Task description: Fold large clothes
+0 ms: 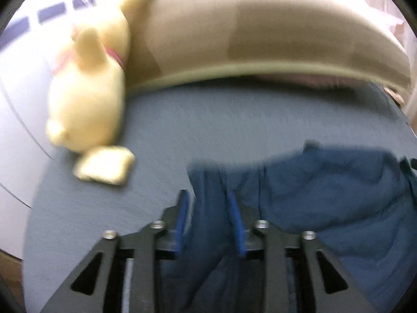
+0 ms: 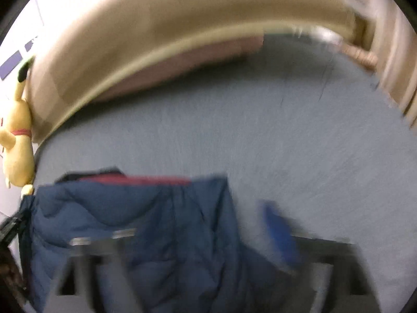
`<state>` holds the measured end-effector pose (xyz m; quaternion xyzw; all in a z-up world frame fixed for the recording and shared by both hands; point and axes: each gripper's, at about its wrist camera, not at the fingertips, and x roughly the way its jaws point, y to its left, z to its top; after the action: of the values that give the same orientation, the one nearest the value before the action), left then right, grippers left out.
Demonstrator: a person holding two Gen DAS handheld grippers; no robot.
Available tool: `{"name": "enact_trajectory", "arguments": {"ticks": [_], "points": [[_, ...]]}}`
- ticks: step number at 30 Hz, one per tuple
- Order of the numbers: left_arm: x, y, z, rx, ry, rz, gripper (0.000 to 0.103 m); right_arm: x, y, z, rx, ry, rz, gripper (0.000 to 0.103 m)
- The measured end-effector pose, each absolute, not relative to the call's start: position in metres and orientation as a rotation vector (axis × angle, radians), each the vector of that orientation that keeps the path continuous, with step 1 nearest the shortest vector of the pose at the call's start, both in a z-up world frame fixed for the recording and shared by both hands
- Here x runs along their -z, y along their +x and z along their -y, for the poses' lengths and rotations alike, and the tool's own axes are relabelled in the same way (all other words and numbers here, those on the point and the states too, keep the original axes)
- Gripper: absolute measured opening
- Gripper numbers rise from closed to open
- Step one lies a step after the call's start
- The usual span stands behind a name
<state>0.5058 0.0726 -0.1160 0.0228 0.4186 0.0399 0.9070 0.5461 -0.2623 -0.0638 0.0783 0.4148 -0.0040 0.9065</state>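
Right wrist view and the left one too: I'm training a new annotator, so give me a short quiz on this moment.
1. True or false: the blue jacket lies on a wooden floor.
2. What sits beside the left end of the beige headboard? A) a yellow plush toy B) a lamp C) a stack of books
3. Fill in: in the left wrist view, jacket fabric runs between the left gripper's two ____ pads.

Key: 1 false, it lies on the grey-blue bed sheet. 2 A. 3 blue.
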Motion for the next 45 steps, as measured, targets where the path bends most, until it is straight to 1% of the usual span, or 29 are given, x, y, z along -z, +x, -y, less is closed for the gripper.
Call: {"name": "enact_trajectory", "arguments": {"ticks": [1,2,5,8,9,10,13,14,16,18,20,22,24,27,29,32,35,36,38,39,41,45], "points": [[0.102,0.5,-0.063,-0.079,0.027,-0.806,0.062,0.051,0.539,0.255,0.017,0.142,-0.802,0.089],[0.094,0.497,-0.051,-0.052,0.017,-0.775,0.066,0.042,0.534,0.244,-0.008,0.135,-0.771,0.089],[0.091,0.496,0.002,0.059,0.074,-0.768,0.066,0.039,0.533,0.198,-0.104,0.06,-0.774,0.089],[0.118,0.512,0.039,0.07,0.126,-0.85,0.066,0.063,0.543,0.16,-0.116,-0.032,-0.813,0.089],[0.133,0.521,0.047,0.056,0.144,-0.91,0.066,0.074,0.55,0.153,-0.114,-0.041,-0.843,0.089],[0.143,0.531,0.052,0.052,0.163,-0.946,0.067,0.083,0.55,0.152,-0.103,-0.051,-0.859,0.089],[0.156,0.541,0.055,0.034,0.159,-0.97,0.069,0.103,0.564,0.148,-0.085,-0.042,-0.911,0.09],[0.159,0.545,0.056,0.034,0.161,-0.98,0.069,0.108,0.568,0.15,-0.076,-0.029,-0.917,0.095],[0.165,0.549,0.056,0.024,0.171,-0.986,0.074,0.115,0.574,0.157,-0.063,-0.005,-0.941,0.101],[0.17,0.55,0.055,0.01,0.185,-0.983,0.076,0.126,0.577,0.16,-0.067,0.021,-0.972,0.102],[0.168,0.549,0.059,-0.003,0.193,-0.981,0.077,0.125,0.578,0.159,-0.064,0.03,-0.983,0.102],[0.157,0.532,0.056,0.008,0.163,-0.957,0.076,0.114,0.574,0.164,-0.06,0.036,-0.969,0.102],[0.14,0.521,0.041,0.01,0.123,-0.926,0.076,0.092,0.559,0.175,-0.047,0.052,-0.911,0.102],[0.104,0.476,0.015,0.011,0.083,-0.839,0.076,0.058,0.513,0.19,-0.087,0.063,-0.821,0.103],[0.092,0.444,-0.002,0.004,0.065,-0.809,0.076,0.05,0.482,0.195,-0.124,0.053,-0.817,0.103],[0.093,0.4,-0.022,-0.012,0.043,-0.802,0.076,0.056,0.431,0.199,-0.166,0.05,-0.819,0.103],[0.111,0.364,-0.031,-0.014,0.012,-0.818,0.076,0.076,0.401,0.197,-0.183,0.062,-0.839,0.103],[0.118,0.363,-0.031,-0.034,0.022,-0.823,0.076,0.087,0.402,0.195,-0.167,0.047,-0.863,0.103],[0.148,0.366,-0.029,-0.074,0.066,-0.923,0.077,0.115,0.414,0.191,-0.13,0.018,-0.953,0.103],[0.153,0.367,-0.028,-0.071,0.076,-0.934,0.079,0.124,0.415,0.192,-0.13,0.018,-0.968,0.103],[0.147,0.36,-0.032,-0.097,0.08,-0.91,0.078,0.112,0.41,0.2,-0.096,0.046,-0.96,0.103],[0.107,0.328,-0.06,-0.069,-0.064,-0.82,0.079,0.074,0.372,0.239,-0.126,0.21,-0.85,0.103]]}}
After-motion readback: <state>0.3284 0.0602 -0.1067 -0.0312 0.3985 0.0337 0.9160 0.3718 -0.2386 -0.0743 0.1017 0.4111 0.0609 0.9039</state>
